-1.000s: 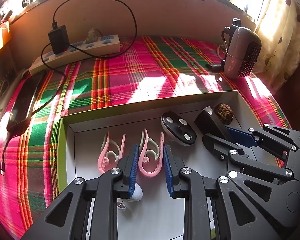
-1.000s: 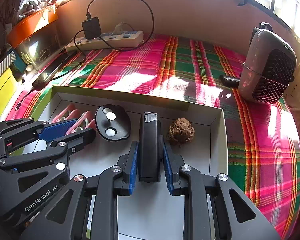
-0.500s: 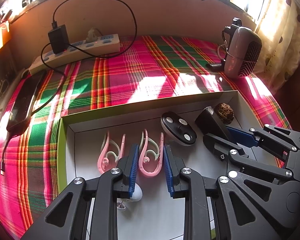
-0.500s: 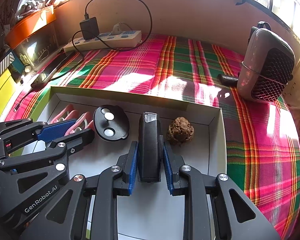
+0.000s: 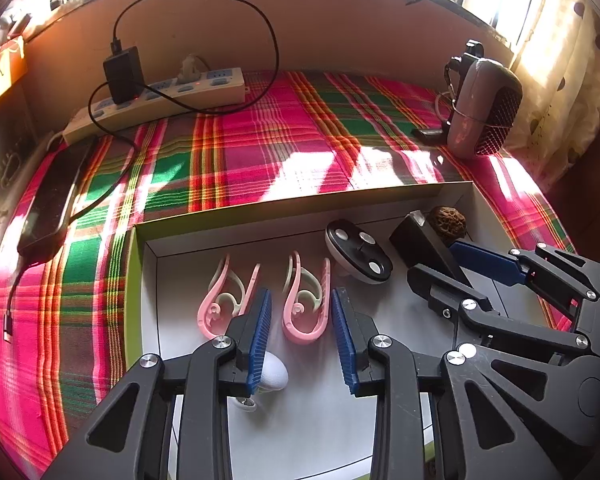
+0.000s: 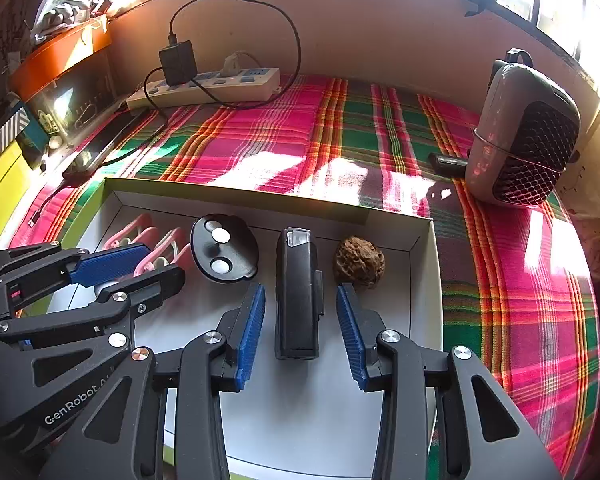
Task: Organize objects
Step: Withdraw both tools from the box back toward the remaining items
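A: What do we see, largest first?

B: A plaid tablecloth (image 6: 260, 136) under a shallow white box (image 6: 420, 280). Our right gripper (image 6: 300, 320) hangs inside it, jaws spread on either side of a black lighter (image 6: 298, 292) lying flat, apart from both pads.

A: And our left gripper (image 5: 300, 328)?

B: Jaws spread too, around one pink clip (image 5: 306, 304); a second pink clip (image 5: 224, 300) lies just beside it. A black disc (image 6: 224, 248) and a walnut (image 6: 358, 262) flank the lighter.

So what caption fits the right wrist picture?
Open right gripper straddles a black lighter lying in the white box.
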`<state>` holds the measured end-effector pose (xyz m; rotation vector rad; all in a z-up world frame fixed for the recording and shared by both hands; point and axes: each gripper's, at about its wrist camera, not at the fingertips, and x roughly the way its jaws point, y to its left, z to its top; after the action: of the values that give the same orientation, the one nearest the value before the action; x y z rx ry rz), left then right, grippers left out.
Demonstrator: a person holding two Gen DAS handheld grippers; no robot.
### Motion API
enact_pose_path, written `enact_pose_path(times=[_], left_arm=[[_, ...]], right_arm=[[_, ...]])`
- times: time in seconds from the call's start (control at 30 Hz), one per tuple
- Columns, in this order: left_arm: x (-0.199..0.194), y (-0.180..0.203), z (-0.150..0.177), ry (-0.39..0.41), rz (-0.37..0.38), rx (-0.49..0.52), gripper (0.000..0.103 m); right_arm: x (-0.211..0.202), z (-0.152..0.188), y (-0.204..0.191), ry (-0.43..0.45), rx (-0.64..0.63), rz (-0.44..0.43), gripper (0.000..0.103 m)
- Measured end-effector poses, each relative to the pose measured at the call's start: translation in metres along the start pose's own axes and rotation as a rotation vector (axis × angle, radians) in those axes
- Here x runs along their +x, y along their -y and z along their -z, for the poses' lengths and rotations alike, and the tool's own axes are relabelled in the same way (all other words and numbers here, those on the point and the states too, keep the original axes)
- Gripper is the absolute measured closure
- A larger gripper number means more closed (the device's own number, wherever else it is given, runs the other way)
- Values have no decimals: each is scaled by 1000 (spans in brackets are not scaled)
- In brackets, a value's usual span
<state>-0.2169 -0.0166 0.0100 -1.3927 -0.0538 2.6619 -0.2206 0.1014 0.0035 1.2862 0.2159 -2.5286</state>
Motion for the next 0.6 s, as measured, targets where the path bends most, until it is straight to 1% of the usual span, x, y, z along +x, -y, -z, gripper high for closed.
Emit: enact_pose_path(times=[0.4,0.6], left_arm=[[-29,0,10,46,-17,-5,73],[-50,-1,21,79,-9,-14,73]], right_arm=[[-28,6,-6,49,12,6,62],[-45,16,-11,69,17,7,62]])
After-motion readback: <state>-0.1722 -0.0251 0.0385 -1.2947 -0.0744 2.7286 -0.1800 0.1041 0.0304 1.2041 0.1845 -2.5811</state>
